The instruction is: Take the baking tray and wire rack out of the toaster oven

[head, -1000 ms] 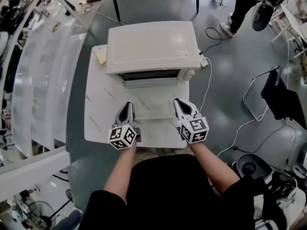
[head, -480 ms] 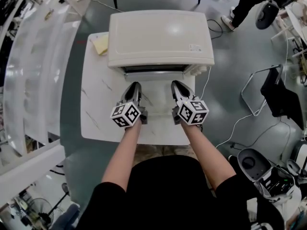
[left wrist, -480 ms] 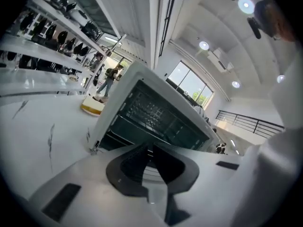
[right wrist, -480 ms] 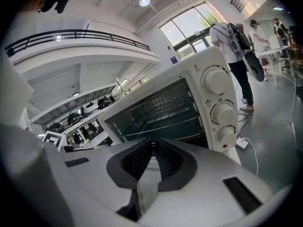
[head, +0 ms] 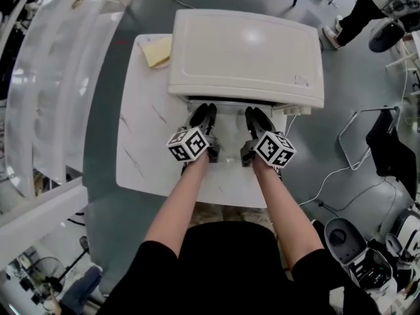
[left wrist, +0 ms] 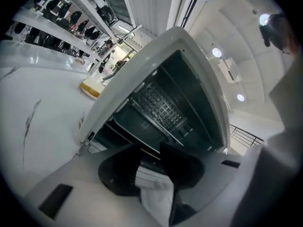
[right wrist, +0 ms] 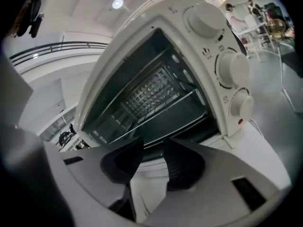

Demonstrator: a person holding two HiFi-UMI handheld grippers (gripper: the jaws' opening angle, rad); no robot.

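The toaster oven (head: 246, 54) stands open at the 12 o'clock end of the white marble table (head: 141, 143), with the wire rack (left wrist: 163, 107) and the dark baking tray (left wrist: 135, 124) beneath it both inside the cavity. The left gripper (head: 202, 113) at 7 o'clock of the oven's mouth and the right gripper (head: 254, 117) at 5 o'clock sit side by side. Both have their jaws opening, partly apart and gripping nothing.

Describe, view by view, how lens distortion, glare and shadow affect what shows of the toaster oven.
Head view: soft glare atop the toaster oven, shelving at the left edge bowed. Left gripper view: fisheye with black corners, oven tilted, its cavity dim but the wire rack catches light. Right gripper view: same dark corners, knobs bright, cavity shadowed.
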